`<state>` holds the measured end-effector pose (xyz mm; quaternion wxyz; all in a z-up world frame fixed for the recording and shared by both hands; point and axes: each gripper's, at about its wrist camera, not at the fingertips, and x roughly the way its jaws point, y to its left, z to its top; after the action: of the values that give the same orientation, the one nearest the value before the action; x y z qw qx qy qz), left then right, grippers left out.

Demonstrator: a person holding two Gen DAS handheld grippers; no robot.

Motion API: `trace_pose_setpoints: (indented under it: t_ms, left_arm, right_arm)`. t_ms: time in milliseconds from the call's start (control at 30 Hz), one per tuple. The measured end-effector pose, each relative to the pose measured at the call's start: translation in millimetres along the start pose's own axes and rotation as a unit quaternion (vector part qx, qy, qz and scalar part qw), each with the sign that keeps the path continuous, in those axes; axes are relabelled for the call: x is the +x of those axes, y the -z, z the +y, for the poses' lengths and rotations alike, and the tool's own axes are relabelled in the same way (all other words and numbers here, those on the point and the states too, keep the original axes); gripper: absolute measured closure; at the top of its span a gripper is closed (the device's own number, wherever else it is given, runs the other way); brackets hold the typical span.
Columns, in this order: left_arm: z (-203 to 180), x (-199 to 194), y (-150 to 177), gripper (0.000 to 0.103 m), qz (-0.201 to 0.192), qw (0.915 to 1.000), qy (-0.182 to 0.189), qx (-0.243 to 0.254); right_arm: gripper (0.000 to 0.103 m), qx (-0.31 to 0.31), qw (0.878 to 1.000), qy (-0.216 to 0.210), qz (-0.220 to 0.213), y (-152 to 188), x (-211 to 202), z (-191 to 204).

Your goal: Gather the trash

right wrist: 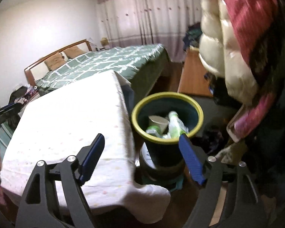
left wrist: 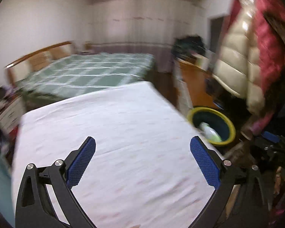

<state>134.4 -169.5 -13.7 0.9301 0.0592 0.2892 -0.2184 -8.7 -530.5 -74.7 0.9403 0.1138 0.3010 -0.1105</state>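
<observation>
A dark bin with a yellow rim (right wrist: 197, 112) stands right of the white-clothed table (right wrist: 62, 117). It holds a green-and-white plastic bottle (right wrist: 174, 125), a paper cup (right wrist: 157, 122) and other scraps. My right gripper (right wrist: 142, 140) is open and empty, hovering above the table's right edge and the bin's near rim. In the left wrist view the bin (left wrist: 231, 127) sits off the table's right side with a pale wrapper (left wrist: 210, 132) inside. My left gripper (left wrist: 142, 146) is open and empty above the bare tablecloth (left wrist: 108, 133).
A bed with a green checked cover (right wrist: 108, 60) lies beyond the table. Puffy cream and red jackets (right wrist: 235, 43) hang at the right above the bin. A wooden cabinet (right wrist: 191, 76) stands behind the bin. Clutter lies at the left (right wrist: 20, 95).
</observation>
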Motion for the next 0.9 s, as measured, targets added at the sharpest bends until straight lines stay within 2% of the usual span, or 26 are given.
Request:
trace_pose_setpoints:
  t_ms: [33, 100, 333, 667, 900]
  left_arm:
    - [18, -18, 8, 0.005, -0.012, 0.9994, -0.028, -0.018]
    - [41, -41, 22, 0.005, -0.022, 0.997, -0.061, -0.042]
    - [82, -103, 64, 0.005, -0.04, 0.9889, -0.11, -0.092]
    - [84, -129, 86, 0.005, -0.053, 0.9849, -0.124, -0.109]
    - [75, -118, 84, 0.005, -0.044, 0.9854, -0.126, -0.106]
  right_arm:
    - [0.023, -0.008, 1.0, -0.003, -0.009, -1, -5, 9]
    - [0.021, -0.021, 1.0, -0.009, -0.019, 0, -12, 22]
    - [0.017, -0.055, 0.997, -0.009, -0.047, 6, -38, 53]
    - [0.016, -0.052, 0.997, -0.003, -0.053, 12, -49, 55]
    - [0.015, -0.051, 0.998, 0.001, -0.047, 12, -45, 55]
